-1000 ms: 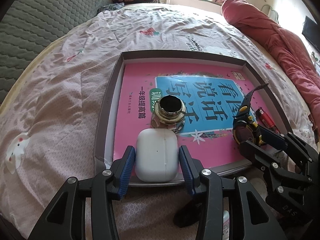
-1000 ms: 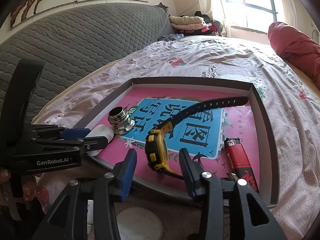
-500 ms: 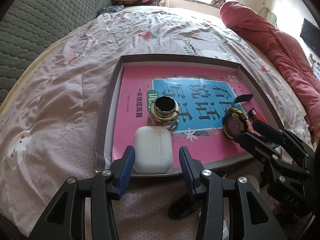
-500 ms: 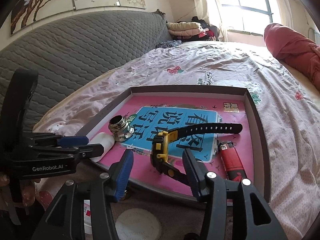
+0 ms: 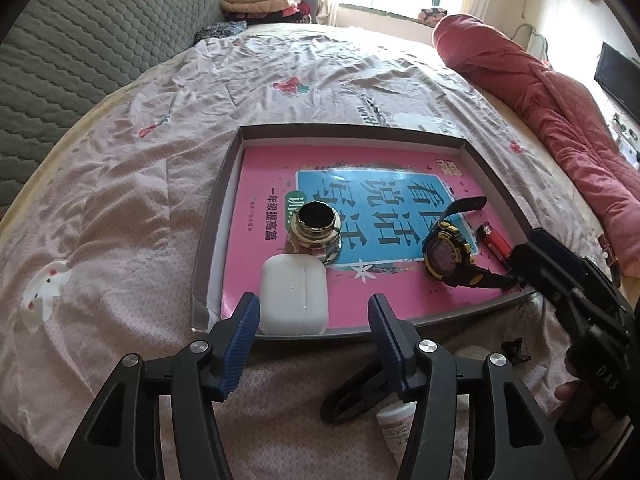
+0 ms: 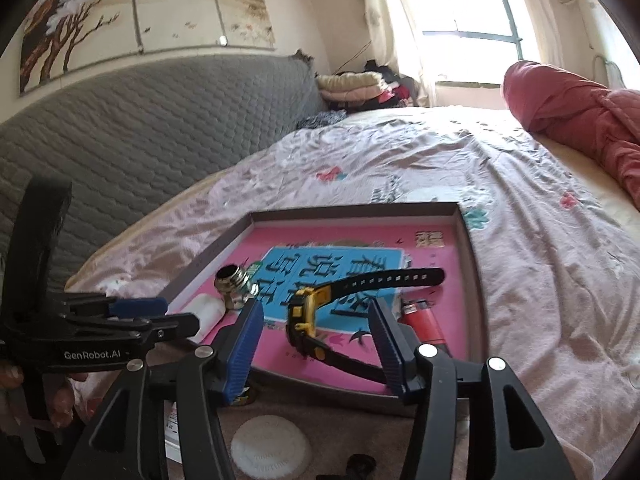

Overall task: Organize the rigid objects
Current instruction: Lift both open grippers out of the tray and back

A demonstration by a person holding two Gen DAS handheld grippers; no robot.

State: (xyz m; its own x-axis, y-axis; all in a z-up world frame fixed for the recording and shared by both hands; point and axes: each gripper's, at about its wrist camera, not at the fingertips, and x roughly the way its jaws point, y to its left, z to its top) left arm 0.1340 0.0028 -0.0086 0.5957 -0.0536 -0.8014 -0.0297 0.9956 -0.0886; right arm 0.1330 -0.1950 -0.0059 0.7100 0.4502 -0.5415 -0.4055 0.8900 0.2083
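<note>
While both blue-padded grippers, left gripper (image 5: 314,322) and right gripper (image 6: 316,336), are opening with nothing pressed, loose items (image 5: 396,416) wait at lower frame; mid-frame, the white earbud case (image 5: 293,294), yellow-black watch (image 5: 446,254) and red lighter (image 5: 494,240) already lie in the shallow grey tray (image 5: 216,216).

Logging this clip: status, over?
Left gripper opening, clear of earbud case. Right gripper opening, watch released on tray. Nothing blocking.

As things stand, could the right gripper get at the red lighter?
Probably yes. The red lighter lies in the tray just past the right gripper, whose fingers are opening; only the watch strap lies close beside it.
</note>
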